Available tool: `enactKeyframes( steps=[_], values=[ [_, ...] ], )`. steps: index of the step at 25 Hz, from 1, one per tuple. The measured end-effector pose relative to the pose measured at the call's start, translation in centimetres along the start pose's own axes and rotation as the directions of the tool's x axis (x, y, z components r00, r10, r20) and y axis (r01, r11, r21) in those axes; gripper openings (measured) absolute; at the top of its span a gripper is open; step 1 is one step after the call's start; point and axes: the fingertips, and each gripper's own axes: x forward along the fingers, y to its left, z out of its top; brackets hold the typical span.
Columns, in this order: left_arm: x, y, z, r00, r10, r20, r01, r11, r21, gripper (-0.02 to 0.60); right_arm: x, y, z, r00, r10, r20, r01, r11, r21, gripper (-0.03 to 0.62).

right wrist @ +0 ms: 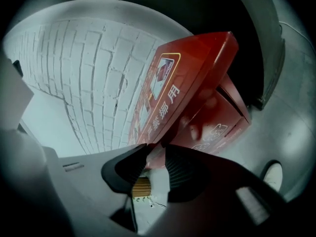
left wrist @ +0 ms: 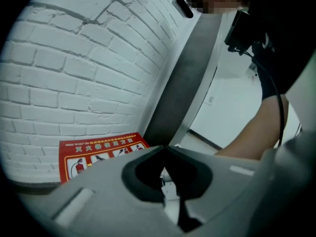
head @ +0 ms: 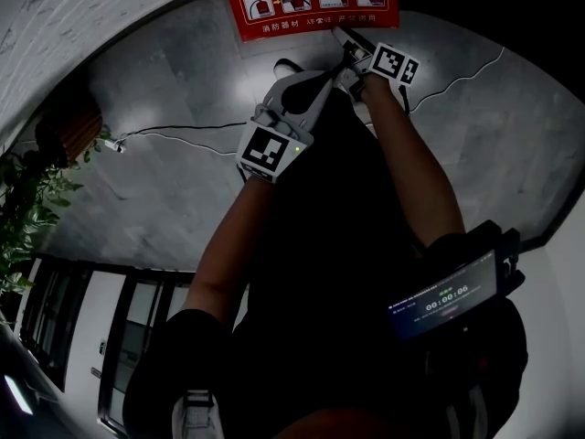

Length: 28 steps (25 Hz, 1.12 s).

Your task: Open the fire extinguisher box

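Observation:
The red fire extinguisher box (head: 311,3) stands on the floor against a white brick wall, with pictograms on its lid. In the right gripper view the lid (right wrist: 190,78) is tilted up off the red body (right wrist: 224,125), a dark gap between them. My right gripper (right wrist: 155,154) has the lid's lower edge wedged between its jaw tips and is shut on it. In the head view it (head: 350,51) reaches the box's front edge. My left gripper (head: 297,79) hovers just left of it, short of the box. Its jaw tips (left wrist: 165,148) meet with nothing between them; the lid's label (left wrist: 98,152) lies beyond.
A white brick wall (left wrist: 74,58) rises behind the box. A thin cable (head: 174,135) runs across the grey floor tiles to the left, another (head: 457,76) to the right. A potted plant (head: 23,208) stands at the far left. A shoe (right wrist: 274,174) is near the box.

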Motion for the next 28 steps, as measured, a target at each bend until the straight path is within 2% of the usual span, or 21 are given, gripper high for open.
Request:
enactKeyframes(
  steps=[5, 11, 19, 22, 25, 28],
  values=[
    [0.0, -0.3, -0.5, 1.000, -0.006, -0.005, 0.006, 1.000, -0.006, 0.003, -0.8, 1.6, 0.3, 1.000, 0.019, 0.005, -0.019, 1.000, -0.022, 0.117],
    [-0.3, -0.6, -0.3, 1.000, -0.012, 0.008, 0.012, 1.000, -0.010, 0.003, -2.6, 5.4, 0.9, 0.995, 0.094, 0.036, -0.092, 0.994, -0.062, 0.107],
    [0.2, -0.1, -0.6, 1.000, -0.016, 0.001, 0.016, 1.000, -0.018, 0.003, -3.8, 11.7, 5.1, 0.976, 0.192, 0.105, -0.168, 0.964, -0.205, 0.089],
    [0.3, 0.0, -0.4, 1.000, -0.012, -0.002, 0.012, 1.000, -0.019, 0.003, -3.5, 14.1, 7.2, 0.963, 0.237, 0.126, -0.202, 0.949, -0.241, 0.086],
    [0.3, 0.5, -0.2, 1.000, -0.005, 0.004, 0.005, 1.000, -0.019, 0.003, -2.5, 17.2, 9.6, 0.932, 0.328, 0.152, -0.282, 0.922, -0.266, 0.074],
    [-0.1, 1.1, -0.4, 1.000, 0.006, 0.005, -0.006, 1.000, -0.027, 0.003, -1.3, 19.0, 11.6, 0.912, 0.373, 0.172, -0.317, 0.905, -0.283, 0.067]
  ],
)
